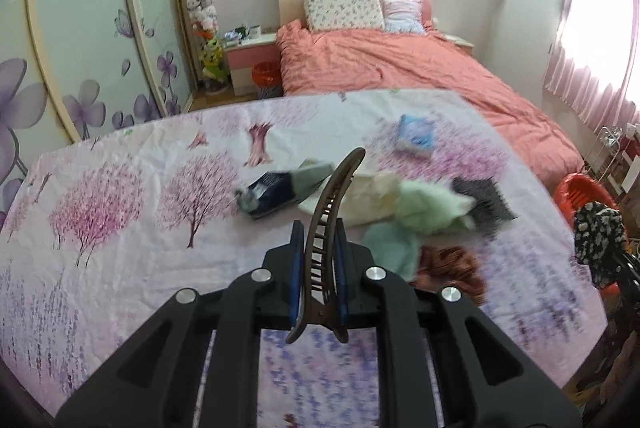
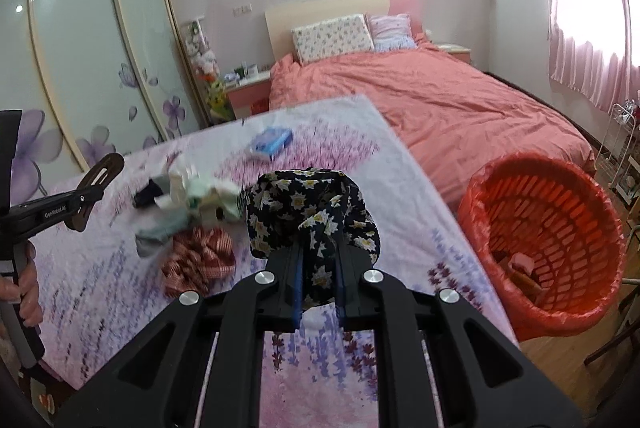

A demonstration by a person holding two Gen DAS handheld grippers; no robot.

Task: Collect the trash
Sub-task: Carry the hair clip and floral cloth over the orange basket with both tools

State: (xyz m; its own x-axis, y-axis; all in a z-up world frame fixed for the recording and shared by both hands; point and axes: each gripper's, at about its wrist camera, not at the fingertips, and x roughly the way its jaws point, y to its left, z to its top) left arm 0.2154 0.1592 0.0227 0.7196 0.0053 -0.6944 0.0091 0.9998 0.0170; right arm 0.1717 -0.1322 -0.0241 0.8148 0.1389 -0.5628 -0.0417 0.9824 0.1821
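Note:
My left gripper (image 1: 319, 240) is shut on a brown hair clip (image 1: 326, 228) and holds it above the floral-covered table (image 1: 120, 228); the clip also shows in the right wrist view (image 2: 94, 183). My right gripper (image 2: 319, 260) is shut on a black floral scrunchie (image 2: 312, 211), held above the table near its right edge; it shows at the right of the left wrist view (image 1: 598, 244). A red lined basket (image 2: 552, 228) stands on the floor to the right, with some items inside.
On the table lie a pile of cloths (image 1: 412, 207), a dark packet (image 1: 276, 191), a blue tissue pack (image 1: 416, 131) and a red checked scrunchie (image 2: 200, 260). Beyond are a bed with a pink cover (image 1: 400, 67) and a wardrobe (image 1: 80, 47).

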